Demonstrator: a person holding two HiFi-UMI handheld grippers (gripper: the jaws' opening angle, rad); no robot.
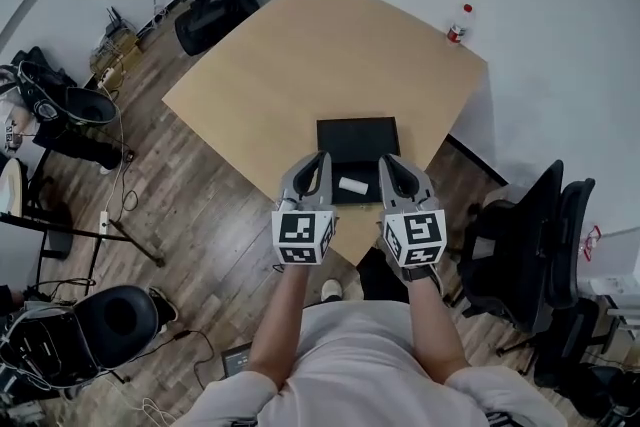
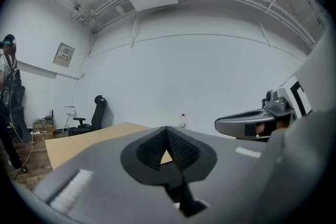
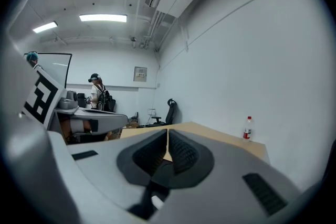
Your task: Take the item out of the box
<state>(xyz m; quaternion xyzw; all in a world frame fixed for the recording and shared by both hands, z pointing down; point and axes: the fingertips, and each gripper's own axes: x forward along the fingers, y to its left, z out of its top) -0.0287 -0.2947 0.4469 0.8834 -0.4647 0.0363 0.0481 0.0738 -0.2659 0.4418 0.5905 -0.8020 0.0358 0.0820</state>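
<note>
Seen from above, a person stands at the near corner of a light wooden table (image 1: 330,45), holding a grey two-jaw gripper in each hand, both pointing away from the body towards the table. A shallow black rectangular box (image 1: 357,140) lies open on the table close to that near corner. Inside it, towards its near side, lies a small white oblong item (image 1: 352,184); its long axis runs across the picture from left to right, with the right end slightly nearer the person. The item lies flat on the box floor between the two grippers, and neither appears to touch it. The left gripper (image 1: 321,159) is above the box's left edge and the right gripper (image 1: 389,162) is above its right part. Each gripper's own view shows its ribbed black pads pressed together at the tips with nothing between them, so both are closed and empty. A clear plastic bottle with a red cap (image 1: 458,23) stands upright near the table's far right edge, well apart from the box.
</note>
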